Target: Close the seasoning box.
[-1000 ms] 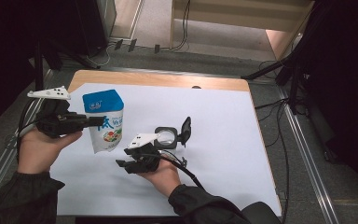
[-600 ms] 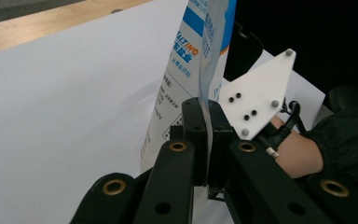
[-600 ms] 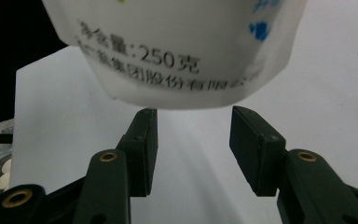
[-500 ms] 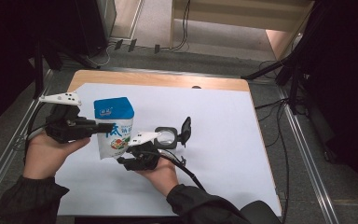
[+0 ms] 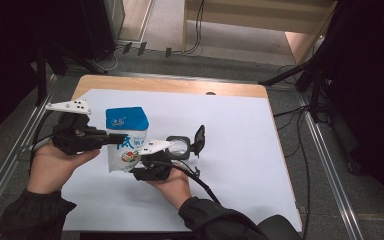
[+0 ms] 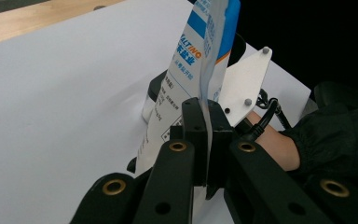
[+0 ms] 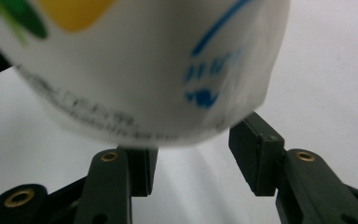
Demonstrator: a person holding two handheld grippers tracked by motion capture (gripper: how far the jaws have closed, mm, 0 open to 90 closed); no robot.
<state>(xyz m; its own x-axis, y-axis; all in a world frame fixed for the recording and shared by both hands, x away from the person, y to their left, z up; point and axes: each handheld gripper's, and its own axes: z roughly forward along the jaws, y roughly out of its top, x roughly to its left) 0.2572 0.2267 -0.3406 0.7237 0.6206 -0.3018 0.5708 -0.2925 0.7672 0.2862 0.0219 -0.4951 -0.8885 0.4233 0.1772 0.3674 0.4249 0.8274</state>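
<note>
pinching the pouch's (image 5: 126, 138) side seam, your left gripper (image 6: 204, 140) holds it upright; your right gripper (image 7: 193, 158) gapes wide beneath its bottom edge.

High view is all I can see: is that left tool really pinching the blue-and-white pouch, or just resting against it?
Observer: Pinching. In the left gripper view, the left tool has its jaws shut flat on the thin side seam of the pouch.
Operator: Has the right tool got hold of it too?
Observer: No. In the right gripper view, the right tool has its jaws open. The pouch's rounded bottom hangs just over the gap between them and isn't clamped.
Operator: Is anything printed down there?
Observer: Blue lettering, too blurred to read, and a patch of orange and green near the top edge of that view.
</note>
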